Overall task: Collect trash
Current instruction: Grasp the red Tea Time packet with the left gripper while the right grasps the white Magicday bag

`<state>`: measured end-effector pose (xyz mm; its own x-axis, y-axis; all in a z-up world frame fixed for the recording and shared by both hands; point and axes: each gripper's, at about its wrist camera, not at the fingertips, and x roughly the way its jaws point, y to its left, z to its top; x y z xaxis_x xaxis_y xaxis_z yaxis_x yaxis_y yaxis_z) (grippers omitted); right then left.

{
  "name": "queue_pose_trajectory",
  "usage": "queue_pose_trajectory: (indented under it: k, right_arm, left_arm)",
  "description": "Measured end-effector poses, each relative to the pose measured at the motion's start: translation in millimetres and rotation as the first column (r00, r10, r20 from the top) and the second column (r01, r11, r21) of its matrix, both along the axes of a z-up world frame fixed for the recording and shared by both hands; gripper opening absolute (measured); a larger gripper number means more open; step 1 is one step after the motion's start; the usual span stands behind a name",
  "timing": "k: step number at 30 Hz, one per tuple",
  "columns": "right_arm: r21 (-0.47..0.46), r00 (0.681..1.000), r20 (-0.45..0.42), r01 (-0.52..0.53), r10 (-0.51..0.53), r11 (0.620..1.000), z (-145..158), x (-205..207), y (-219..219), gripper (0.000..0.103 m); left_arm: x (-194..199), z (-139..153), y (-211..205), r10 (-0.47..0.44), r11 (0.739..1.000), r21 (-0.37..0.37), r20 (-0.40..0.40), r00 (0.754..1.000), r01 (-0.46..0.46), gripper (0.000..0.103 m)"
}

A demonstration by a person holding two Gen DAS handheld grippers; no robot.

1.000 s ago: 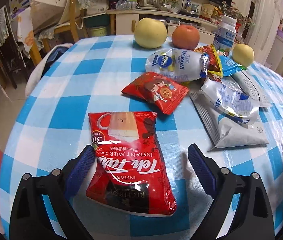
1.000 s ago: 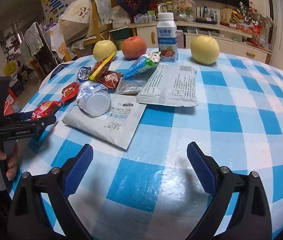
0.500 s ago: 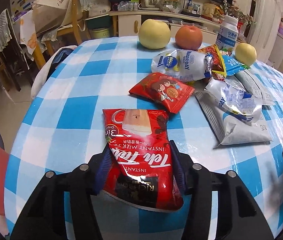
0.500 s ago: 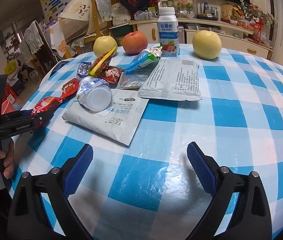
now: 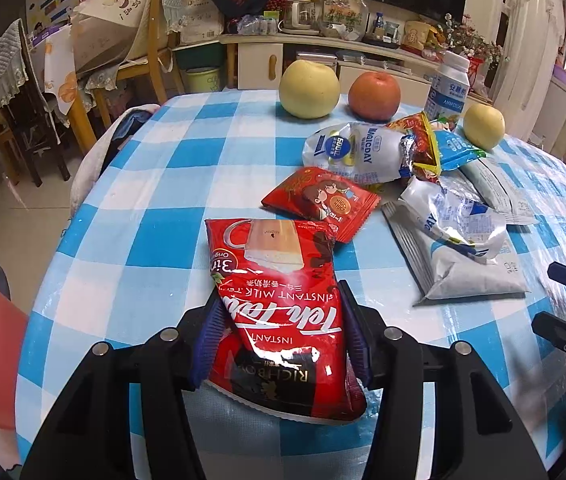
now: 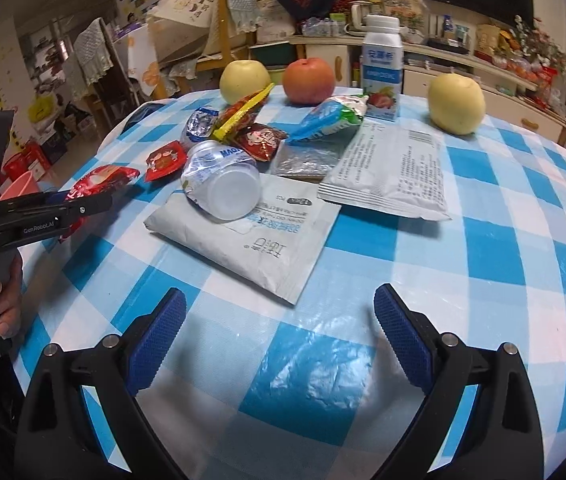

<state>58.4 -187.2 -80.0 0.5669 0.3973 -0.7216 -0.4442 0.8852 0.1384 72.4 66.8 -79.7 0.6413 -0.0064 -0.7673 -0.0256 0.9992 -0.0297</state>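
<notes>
On the near edge of the blue-and-white checked table (image 5: pixel 155 184), the left gripper (image 5: pixel 281 344) is clamped on the red milk tea packet (image 5: pixel 279 304): one blue pad presses each long side of its near half, while its far half sticks out past the fingertips toward the far side.

- Red milk tea packet: reads "Teh Tarik", "INSTANT MILK TEA", "3 in 1", "RICHBOY", seen upside down.
- Small red snack wrapper (image 5: pixel 321 200): cartoon child print, just beyond the packet's far right corner, touching it.
- White MAGICDAY pouch (image 5: pixel 357 150): farther right, beside crumpled red, yellow and blue wrappers.
- Crumpled clear wrapper (image 6: pixel 223 184): blue lettering "MAG…", resting on a flat white sachet (image 6: pixel 251 236) with printed characters too small to read.
- Grey-white printed sachet (image 6: pixel 391 172): right of these, lying flat.
- Milk bottle (image 6: pixel 381 72): white and blue, strawberry picture, at the far side.
- Fruit: two yellow apples (image 6: pixel 243 80) and a red apple (image 6: pixel 309 80), far side.
- Right gripper (image 6: pixel 279 336): spread wide over bare cloth, nothing between its blue pads, near the white sachet's near corner.
- Left tool body, seen from the right wrist view: marked "GenRobot.AI".
</notes>
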Motion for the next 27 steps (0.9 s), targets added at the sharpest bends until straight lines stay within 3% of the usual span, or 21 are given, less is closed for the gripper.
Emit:
queue_pose_trajectory:
  k: [6, 13, 22, 23, 25, 27]
  right_arm:
    - [0.002, 1.000, 0.026, -0.005, 0.005, 1.000, 10, 16, 4, 0.096]
    - [0.003, 0.992, 0.051, -0.114, 0.113, 0.994, 24, 52, 43, 0.095]
    - [-0.004, 0.985, -0.017, -0.172, 0.172, 0.985, 10, 84, 88, 0.095]
    - [-0.018, 0.986, -0.021, -0.166, 0.166, 0.986, 7, 85, 90, 0.093]
    - [-0.037, 0.986, -0.031, -0.166, 0.165, 0.985, 3, 86, 92, 0.070]
    - [-0.041, 0.987, -0.030, -0.159, 0.158, 0.986, 3, 86, 90, 0.064]
  left_arm:
    - [-2, 6, 1, -0.001, 1.000, -0.014, 0.015, 1.000, 0.001, 0.054]
    - [-1, 11, 3, 0.002, 1.000, -0.022, 0.027, 1.000, -0.002, 0.054]
    - [-1, 16, 8, 0.013, 0.999, -0.043, 0.037, 0.999, -0.011, 0.054]
    - [-1, 17, 8, 0.012, 0.999, -0.047, 0.037, 0.999, -0.010, 0.054]
    - [-1, 18, 8, 0.009, 0.999, -0.052, 0.038, 0.999, -0.007, 0.054]
    - [-1, 19, 9, 0.009, 0.998, -0.055, 0.040, 0.999, -0.006, 0.054]
